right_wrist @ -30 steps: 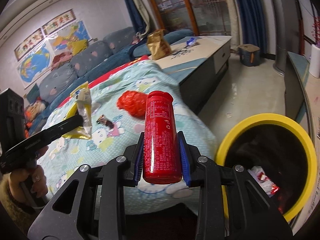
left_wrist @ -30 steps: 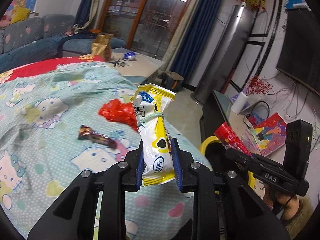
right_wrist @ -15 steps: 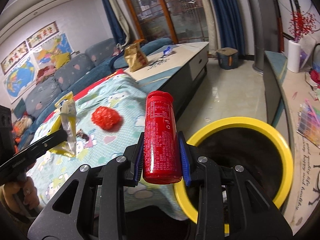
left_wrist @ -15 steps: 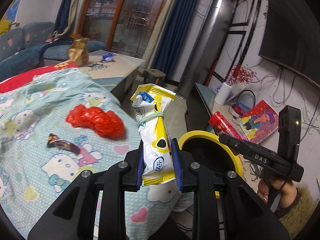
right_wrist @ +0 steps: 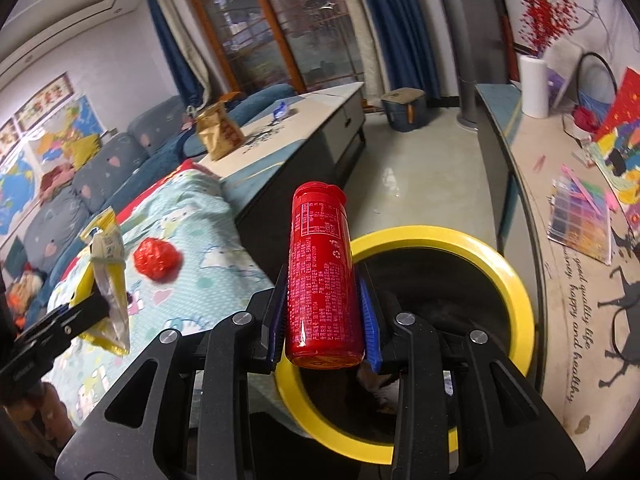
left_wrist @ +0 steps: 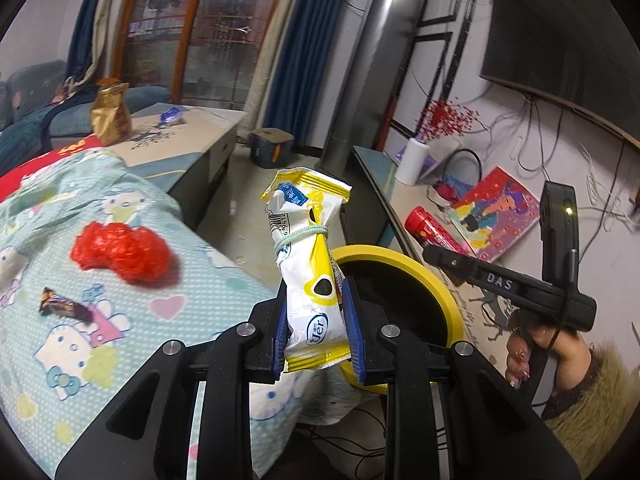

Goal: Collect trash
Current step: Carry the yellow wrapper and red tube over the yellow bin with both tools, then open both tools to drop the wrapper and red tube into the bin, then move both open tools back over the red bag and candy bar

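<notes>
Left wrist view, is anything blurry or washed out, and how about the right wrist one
Left wrist view: yellow snack wrapper sharp, red crumpled wrapper motion-smeared, ceiling light glare on the glass door. Right wrist view: red can crisp; fisheye bends the yellow bin rim.

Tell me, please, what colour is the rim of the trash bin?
Yellow; the trash bin rim shows best in the right wrist view.

Upright red canister (right_wrist: 322, 280), banded yellow wrapper (left_wrist: 310, 280)
</notes>
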Tool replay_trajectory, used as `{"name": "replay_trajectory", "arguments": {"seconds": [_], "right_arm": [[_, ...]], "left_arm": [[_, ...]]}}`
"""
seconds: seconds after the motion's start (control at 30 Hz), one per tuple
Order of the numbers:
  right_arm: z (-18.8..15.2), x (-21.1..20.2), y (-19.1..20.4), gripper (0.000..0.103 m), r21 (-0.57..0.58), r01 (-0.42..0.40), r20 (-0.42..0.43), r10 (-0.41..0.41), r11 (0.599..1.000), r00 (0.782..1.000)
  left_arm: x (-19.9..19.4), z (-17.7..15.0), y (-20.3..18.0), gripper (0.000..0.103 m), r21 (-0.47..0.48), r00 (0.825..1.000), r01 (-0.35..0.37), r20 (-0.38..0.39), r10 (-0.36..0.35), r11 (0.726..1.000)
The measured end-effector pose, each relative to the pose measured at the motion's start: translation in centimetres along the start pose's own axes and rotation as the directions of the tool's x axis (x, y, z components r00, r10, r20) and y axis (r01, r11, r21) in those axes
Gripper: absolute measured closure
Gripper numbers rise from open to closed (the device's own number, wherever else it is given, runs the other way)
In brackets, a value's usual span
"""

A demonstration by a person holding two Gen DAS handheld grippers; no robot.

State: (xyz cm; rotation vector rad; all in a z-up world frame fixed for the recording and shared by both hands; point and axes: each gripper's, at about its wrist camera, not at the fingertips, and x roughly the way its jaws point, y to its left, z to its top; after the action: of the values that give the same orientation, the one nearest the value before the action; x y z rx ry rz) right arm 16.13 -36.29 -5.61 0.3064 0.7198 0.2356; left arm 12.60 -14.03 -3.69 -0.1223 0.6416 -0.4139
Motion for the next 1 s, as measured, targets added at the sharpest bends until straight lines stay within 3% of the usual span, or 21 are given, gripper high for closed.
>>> {"name": "replay_trajectory", "arguments": {"seconds": [0.63,0.7,0.73,0.77,0.83,0.9,0.97,1.0], "right_arm": [[-0.3,0.0,-5.8,0.077,0.157,0.059,-0.014,-0.057,0.986,0.998],[-0.3,-0.1,-6.4,0.059,0.191,0.057,-0.005,-0.057,0.980,0.998],[-0.3,-0.2,-6.9,0.054,0.213,0.057,0.001,-0.058,0.975,0.998],[-0.3,-0.3,-7.0,0.054,0.219,0.059,0.005,-0.061,0.974,0.998],[-0.3,-0.4,-7.4,0.051,0.223,0.068,0.003,-0.071,0.972,0.998],[-0.3,-0.6,-7.5,0.045,0.226,0.076,0.007,-0.080,0.971,0.997],[-0.2,-0.8,-7.4,0.043,0.226,0.075,0.016,-0.080,0.971,0.997],[-0.1,-0.9,-7.3,0.042,0.220,0.074,0.017,-0.080,0.973,0.997]], "left_arm": [[6.5,-2.3,-5.3,0.079,0.119,0.989,0.095,-0.125,-0.080,0.988],[7.7,-2.4,-5.7,0.076,0.129,0.987,0.102,-0.135,-0.085,0.986],[8.2,-2.4,-5.9,0.064,0.133,0.986,0.109,-0.141,-0.090,0.985],[8.7,-2.4,-6.0,0.040,0.137,0.985,0.114,-0.143,-0.094,0.984],[9.1,-2.3,-5.9,0.019,0.135,0.987,0.113,-0.129,-0.095,0.984],[9.1,-2.2,-5.8,0.018,0.123,0.987,0.112,-0.128,-0.096,0.986],[8.6,-2.2,-5.4,0.008,0.113,0.990,0.095,-0.111,-0.082,0.989],[8.3,-2.2,-5.3,0.008,0.108,0.992,0.085,-0.100,-0.074,0.991]]}}
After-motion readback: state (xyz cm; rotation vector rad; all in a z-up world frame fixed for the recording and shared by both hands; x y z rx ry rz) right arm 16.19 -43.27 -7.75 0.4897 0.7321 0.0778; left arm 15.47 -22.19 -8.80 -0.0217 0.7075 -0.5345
